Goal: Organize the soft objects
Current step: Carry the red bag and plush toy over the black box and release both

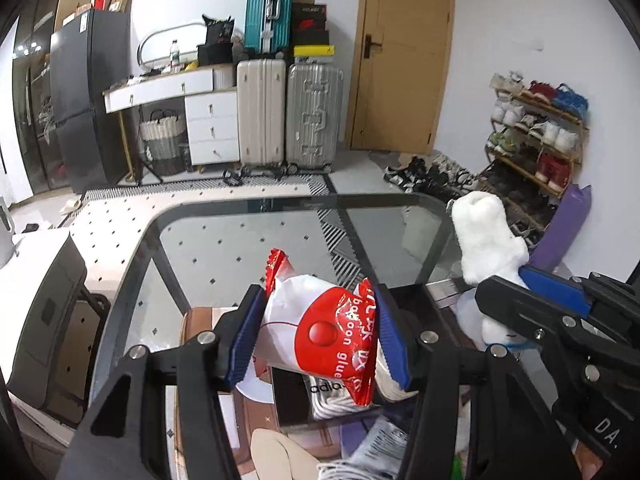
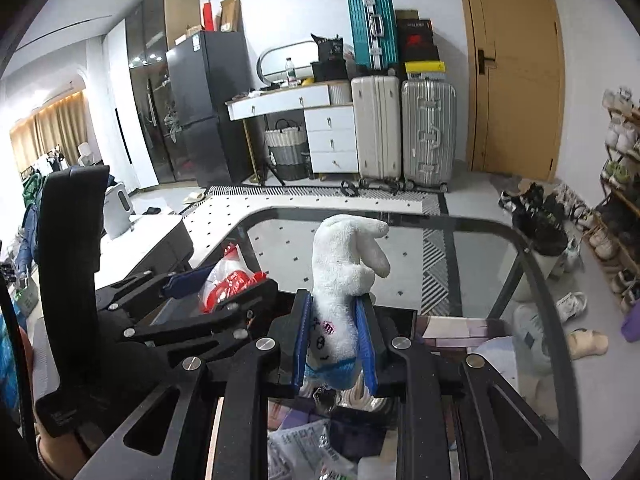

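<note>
Fingers of the left gripper (image 1: 320,332) are closed onto a red-and-white packet (image 1: 320,328), pinched at mid-body between the blue pads; its crimped ends stick out ahead of and behind the pads. Fingers of the right gripper (image 2: 334,336) are closed onto a white plush toy (image 2: 344,280), clamped near its blue-collared lower part, with most of its body standing up past the fingertips. Both objects are held above the glass table (image 1: 224,240), the two grippers just beside one another.

Risks, as judged: the packet's slick film could slide out if the squeeze eases, and its air-filled body could burst under a harder one. The top-heavy plush could pivot between the pads and droop. With the grippers so near, a knock between them is possible.

Containers: none can be made out clearly. Below the fingers, under the glass, loose items are seen, among them white cord (image 1: 340,404) and a plastic bag (image 2: 304,448); whether they sit in a bin cannot be told.
</note>
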The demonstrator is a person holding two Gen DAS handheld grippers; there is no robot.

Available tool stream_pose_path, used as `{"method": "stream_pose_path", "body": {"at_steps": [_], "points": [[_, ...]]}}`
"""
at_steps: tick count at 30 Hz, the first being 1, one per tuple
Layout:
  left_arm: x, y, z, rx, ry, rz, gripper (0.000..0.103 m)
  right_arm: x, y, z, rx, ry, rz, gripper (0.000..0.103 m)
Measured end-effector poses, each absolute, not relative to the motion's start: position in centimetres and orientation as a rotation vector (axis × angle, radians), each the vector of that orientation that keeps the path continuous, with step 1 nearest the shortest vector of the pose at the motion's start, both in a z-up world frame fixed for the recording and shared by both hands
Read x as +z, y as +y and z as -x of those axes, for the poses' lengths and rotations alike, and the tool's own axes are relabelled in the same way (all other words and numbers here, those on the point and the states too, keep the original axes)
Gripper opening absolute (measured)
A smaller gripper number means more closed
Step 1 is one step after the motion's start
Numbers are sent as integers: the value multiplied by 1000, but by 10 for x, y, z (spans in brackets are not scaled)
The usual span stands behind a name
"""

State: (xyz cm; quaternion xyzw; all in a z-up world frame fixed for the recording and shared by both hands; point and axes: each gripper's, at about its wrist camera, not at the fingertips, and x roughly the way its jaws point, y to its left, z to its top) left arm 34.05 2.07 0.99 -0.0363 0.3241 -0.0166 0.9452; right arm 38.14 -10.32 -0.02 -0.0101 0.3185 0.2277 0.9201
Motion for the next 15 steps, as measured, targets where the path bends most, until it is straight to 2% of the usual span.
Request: {"method": "stream_pose_path", "body": {"at_steps": [15], "points": [[-44,11,-375,-47,824,45,54,-79,-97,-434,447,861,20,22]]}}
